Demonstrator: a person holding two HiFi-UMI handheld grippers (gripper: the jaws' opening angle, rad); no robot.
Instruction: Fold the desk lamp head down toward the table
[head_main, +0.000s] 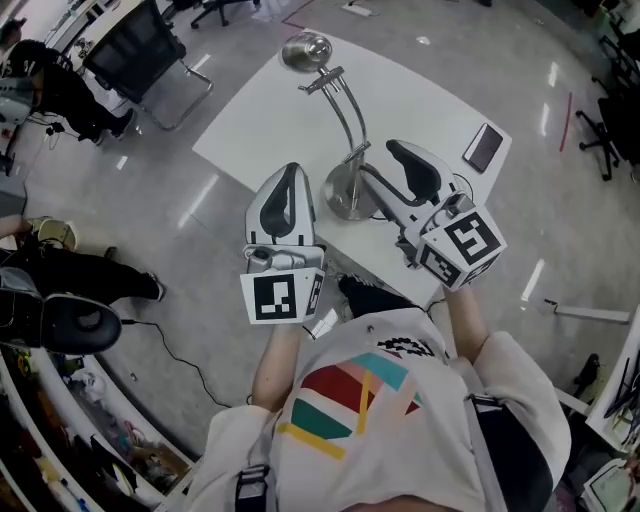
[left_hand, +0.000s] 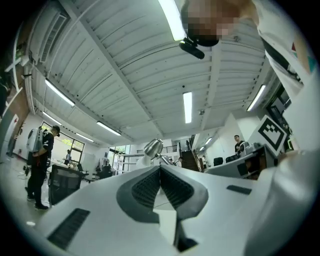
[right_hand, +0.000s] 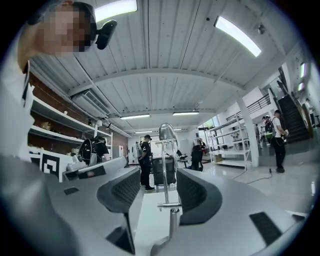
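Jaws of the left gripper (head_main: 285, 172) are pressing together along their ribbed dark pads, with nothing between them, as its own view (left_hand: 160, 172) is showing. Jaws of the right gripper (head_main: 392, 160) are standing spread, and in that gripper's view (right_hand: 157, 187) the thin upright stem of the chrome desk lamp (right_hand: 166, 132) is showing in the gap between the two pads, with neither pad visibly touching it. From the head view, the lamp (head_main: 350, 115) is standing on the white rectangular table (head_main: 260, 110), its round metal base near the person's edge and its curved neck carrying the bell-shaped head up and out toward the table's far corner. The head is sitting raised above the base, not lowered to the tabletop. The left gripper is hovering just beside the base, on its left, while the right gripper is reaching in from the base's right. The left gripper's view is catching the lamp's shiny head (left_hand: 153, 147) just above the closed jaw tips. A dark flat smartphone (head_main: 483, 147) is lying on the table's right end, well apart from the lamp. A black office chair (head_main: 140, 50) is standing on the grey floor beyond the table's left corner.
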